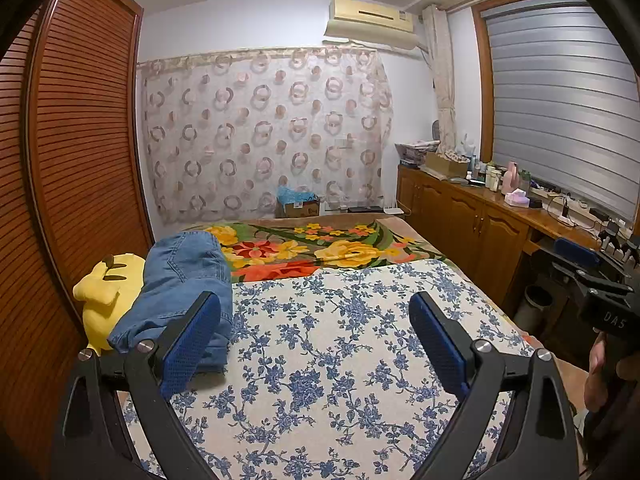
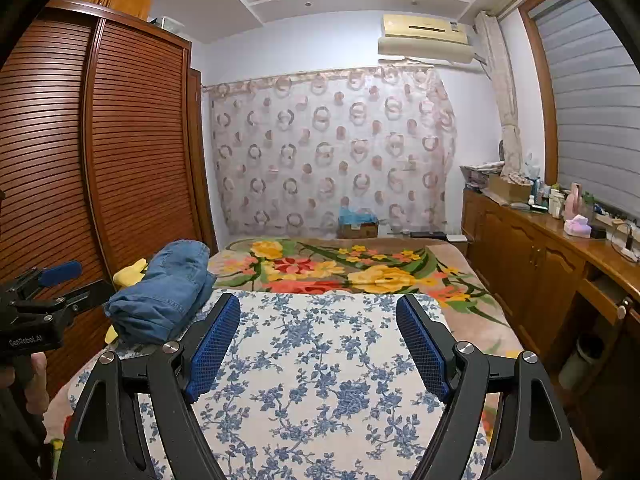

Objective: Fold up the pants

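Two tools hang above the bed, both with jaws spread wide and holding nothing. The left tool (image 1: 316, 344) hovers over the blue-flowered cloth (image 1: 340, 360) that covers the near part of the bed; the right tool (image 2: 318, 344) is over the same cloth (image 2: 320, 360). The pants (image 1: 180, 284), blue denim, lie in a bundled heap at the left edge of the bed, beside the louvred wardrobe (image 1: 80, 140), resting partly on a yellow plush toy (image 1: 108, 292). Neither tool touches the pants (image 2: 164, 288). Beyond the cloth lies a bright floral blanket (image 1: 320, 248).
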The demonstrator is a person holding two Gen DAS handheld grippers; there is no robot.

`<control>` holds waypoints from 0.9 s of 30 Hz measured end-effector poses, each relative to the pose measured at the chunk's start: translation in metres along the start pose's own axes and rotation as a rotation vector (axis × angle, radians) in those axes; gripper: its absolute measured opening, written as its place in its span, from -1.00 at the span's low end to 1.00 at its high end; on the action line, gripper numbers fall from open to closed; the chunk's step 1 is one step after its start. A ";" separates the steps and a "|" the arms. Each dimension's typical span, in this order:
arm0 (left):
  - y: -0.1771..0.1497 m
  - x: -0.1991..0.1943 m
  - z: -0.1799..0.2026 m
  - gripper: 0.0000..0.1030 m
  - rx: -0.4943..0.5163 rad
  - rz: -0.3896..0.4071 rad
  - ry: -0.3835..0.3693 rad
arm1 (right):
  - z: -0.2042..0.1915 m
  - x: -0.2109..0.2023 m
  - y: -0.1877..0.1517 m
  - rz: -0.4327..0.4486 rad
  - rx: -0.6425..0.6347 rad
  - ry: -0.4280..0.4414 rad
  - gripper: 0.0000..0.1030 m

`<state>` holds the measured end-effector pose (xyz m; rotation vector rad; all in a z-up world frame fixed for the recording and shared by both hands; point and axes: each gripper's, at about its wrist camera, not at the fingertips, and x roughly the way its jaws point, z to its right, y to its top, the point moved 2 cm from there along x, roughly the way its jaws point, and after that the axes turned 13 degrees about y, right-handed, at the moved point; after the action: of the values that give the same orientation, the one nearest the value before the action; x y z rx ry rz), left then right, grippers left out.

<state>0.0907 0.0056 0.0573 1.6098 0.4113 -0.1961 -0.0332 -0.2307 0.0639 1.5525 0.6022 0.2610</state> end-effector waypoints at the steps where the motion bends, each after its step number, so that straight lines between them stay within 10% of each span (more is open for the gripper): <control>1: 0.000 -0.002 0.001 0.86 0.000 0.000 0.000 | 0.000 0.000 0.000 0.001 0.000 -0.001 0.59; 27: 0.000 -0.001 -0.002 0.86 -0.004 0.001 -0.003 | 0.002 -0.002 0.000 0.002 -0.004 0.001 0.59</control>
<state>0.0900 0.0075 0.0581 1.6053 0.4088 -0.1967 -0.0337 -0.2332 0.0643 1.5491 0.6003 0.2648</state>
